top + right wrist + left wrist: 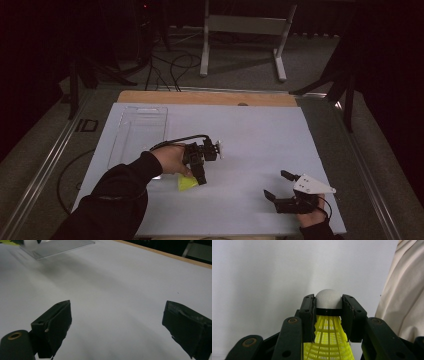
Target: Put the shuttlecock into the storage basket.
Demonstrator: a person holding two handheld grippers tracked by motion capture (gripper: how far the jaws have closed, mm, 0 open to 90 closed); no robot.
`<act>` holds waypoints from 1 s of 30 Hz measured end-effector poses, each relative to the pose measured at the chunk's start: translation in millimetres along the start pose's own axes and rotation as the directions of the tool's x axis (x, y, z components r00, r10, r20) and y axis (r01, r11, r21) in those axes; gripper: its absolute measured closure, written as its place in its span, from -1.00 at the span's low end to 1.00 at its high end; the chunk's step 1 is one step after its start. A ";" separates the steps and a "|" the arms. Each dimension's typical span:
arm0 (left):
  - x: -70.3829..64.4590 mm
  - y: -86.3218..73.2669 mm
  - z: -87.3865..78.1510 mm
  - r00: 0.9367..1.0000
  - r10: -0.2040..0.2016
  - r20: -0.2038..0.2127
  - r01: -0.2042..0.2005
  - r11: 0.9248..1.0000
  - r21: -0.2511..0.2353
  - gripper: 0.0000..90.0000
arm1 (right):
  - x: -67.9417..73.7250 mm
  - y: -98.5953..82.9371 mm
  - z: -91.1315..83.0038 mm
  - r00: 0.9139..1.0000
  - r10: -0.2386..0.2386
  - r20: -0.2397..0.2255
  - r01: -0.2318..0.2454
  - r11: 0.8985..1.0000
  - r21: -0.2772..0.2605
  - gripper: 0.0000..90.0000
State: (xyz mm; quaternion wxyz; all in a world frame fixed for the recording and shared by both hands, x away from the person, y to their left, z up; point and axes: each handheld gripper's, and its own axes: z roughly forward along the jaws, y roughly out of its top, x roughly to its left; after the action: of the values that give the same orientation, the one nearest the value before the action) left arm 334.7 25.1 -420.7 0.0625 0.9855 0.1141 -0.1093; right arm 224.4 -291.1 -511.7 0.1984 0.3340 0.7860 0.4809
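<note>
Left gripper (328,312) clamped on shuttlecock (328,298) cork; right gripper (117,327) spread, idle; risks slipping off the rounded cork.

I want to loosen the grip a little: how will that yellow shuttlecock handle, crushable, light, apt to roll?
The shuttlecock is probably very light: its skirt is open plastic mesh. That mesh likely flexes if squeezed, so the left gripper sensibly clamps the rounded white cap instead. Set down on the table, it would likely tip and roll in a curve.

Shuttlecock (329,340): yellow plastic mesh skirt, matt white foam-like cap. Worktop (260,140): matt white sheet, wood edge. Tray (139,131): clear glossy plastic.
</note>
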 end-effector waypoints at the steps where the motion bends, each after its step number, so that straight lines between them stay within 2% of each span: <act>1: 0.3 -1.4 -3.9 1.000 0.002 0.003 -0.002 1.000 -0.001 0.46 | 0.0 0.1 0.0 1.000 -0.001 0.001 0.001 1.000 -0.001 -0.80; 8: 2.6 -9.9 -20.8 1.000 -0.002 -0.013 0.002 1.000 -0.008 0.46 | 0.2 0.3 -0.4 1.000 -0.002 0.003 0.002 1.000 -0.002 -0.80; 17: 5.2 -26.8 -44.6 0.999 0.028 -0.028 -0.028 0.999 -0.030 0.46 | 0.4 0.1 -0.1 1.000 -0.001 0.003 0.001 1.000 -0.001 -0.80; 23: 4.6 -39.4 -59.9 0.998 0.038 -0.052 -0.040 0.999 -0.033 0.46 | 0.4 0.2 0.4 1.000 -0.004 0.004 0.004 1.000 0.000 -0.80; 27: 8.1 -48.1 -67.6 0.996 0.007 -0.084 -0.011 0.999 -0.048 0.46 | 0.8 0.2 0.6 1.000 -0.005 0.005 0.005 1.000 0.002 -0.80; 30: 12.4 -57.0 -74.2 0.996 -0.012 -0.089 0.007 0.998 -0.060 0.46 | 0.7 0.2 0.5 1.000 -0.005 0.007 0.005 1.000 0.001 -0.80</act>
State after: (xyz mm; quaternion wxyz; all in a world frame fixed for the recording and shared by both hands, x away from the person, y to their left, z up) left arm 347.9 93.8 -357.3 0.0860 0.9865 0.1247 -0.0619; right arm 224.3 -290.2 -511.7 0.2020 0.3336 0.7865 0.4788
